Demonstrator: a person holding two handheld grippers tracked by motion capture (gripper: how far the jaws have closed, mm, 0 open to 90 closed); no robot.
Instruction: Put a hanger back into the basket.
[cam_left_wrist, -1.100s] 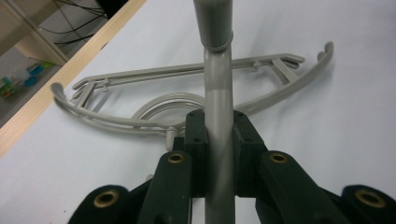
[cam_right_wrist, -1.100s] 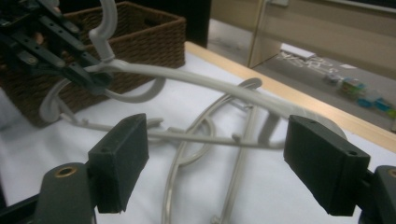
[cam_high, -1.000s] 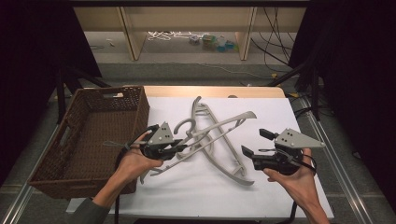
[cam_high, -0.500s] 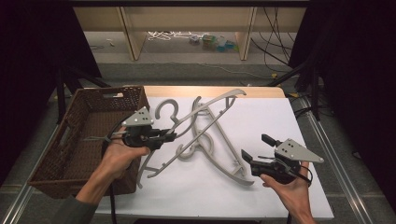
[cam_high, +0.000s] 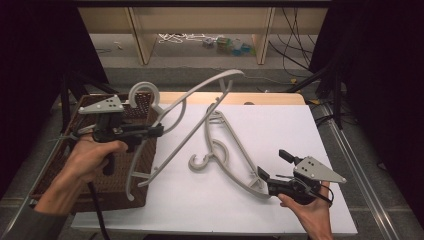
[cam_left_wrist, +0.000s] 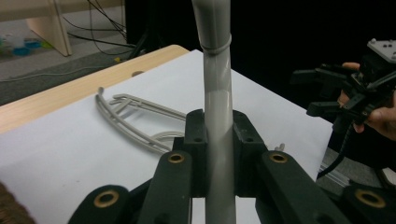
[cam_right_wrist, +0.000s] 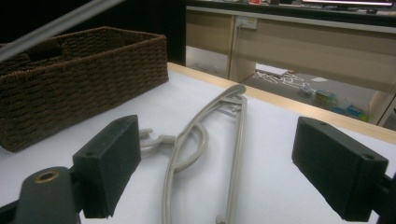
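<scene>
Currently, the lifted hanger (cam_high: 200, 107) hangs over the basket (cam_high: 55, 165) edge, at 9 o'clock on the table (cam_high: 300, 130), clamped by the left gripper (cam_high: 159, 131). At 5 o'clock, the right gripper (cam_high: 272, 167) stands wide beside the flat hanger (cam_high: 235, 150)

Lifted hanger (cam_high: 192, 107) spans air from wicker basket (cam_high: 65, 170) to table centre, blocking passage above basket's right rim. Second hanger (cam_high: 230, 150) lies flat mid-table, just ahead of right gripper (cam_high: 272, 175). Bare white table surface (cam_high: 290, 125) at far right and near front edge: open passage there.
</scene>
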